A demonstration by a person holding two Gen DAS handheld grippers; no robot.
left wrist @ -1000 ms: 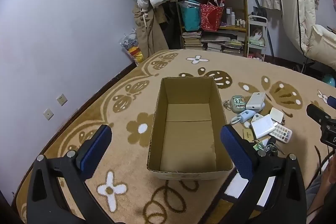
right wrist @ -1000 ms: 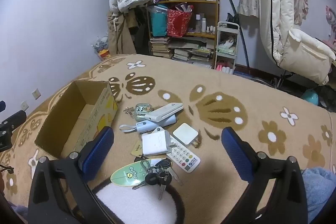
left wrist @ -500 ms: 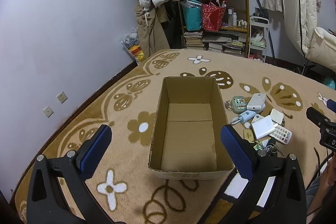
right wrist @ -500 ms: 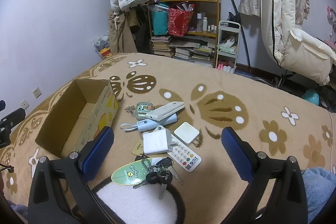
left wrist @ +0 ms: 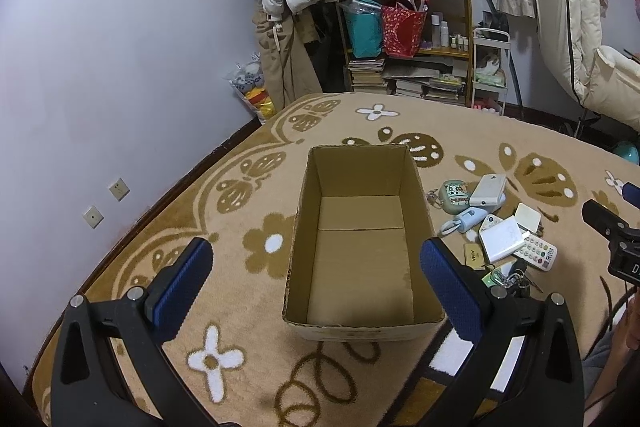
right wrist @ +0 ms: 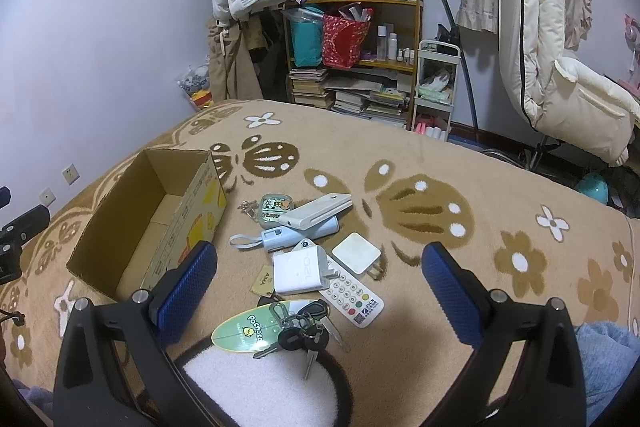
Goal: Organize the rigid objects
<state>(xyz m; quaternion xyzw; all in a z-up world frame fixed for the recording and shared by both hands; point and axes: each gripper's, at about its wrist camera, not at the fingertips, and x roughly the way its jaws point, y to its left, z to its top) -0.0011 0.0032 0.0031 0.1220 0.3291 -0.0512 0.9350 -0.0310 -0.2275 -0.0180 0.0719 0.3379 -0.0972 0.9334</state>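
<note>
Plainly, nothing was in hand yet: my left gripper hung spread wide over the box, which sat empty at the middle of the left view, and my right gripper was equally spread and empty above the pile, lower centre of the right view, just right of the box. I judged every piece there hard and light, so none would give under the pads. The white charger looked the easiest first pick: a blocky body with flat sides, best pinched across its width, clear of the prongs toward the remote. That remote was thin and flat on the rug, so I would have to catch its long edges low down. The power bank lay tilted across the blue fan; smooth plastic, likely slippery, best taken across the short side. The keys with the green tag would dangle and swing, so I would grip the tag or the ring. The square adapter and the small case seemed simple edge grabs.
</note>
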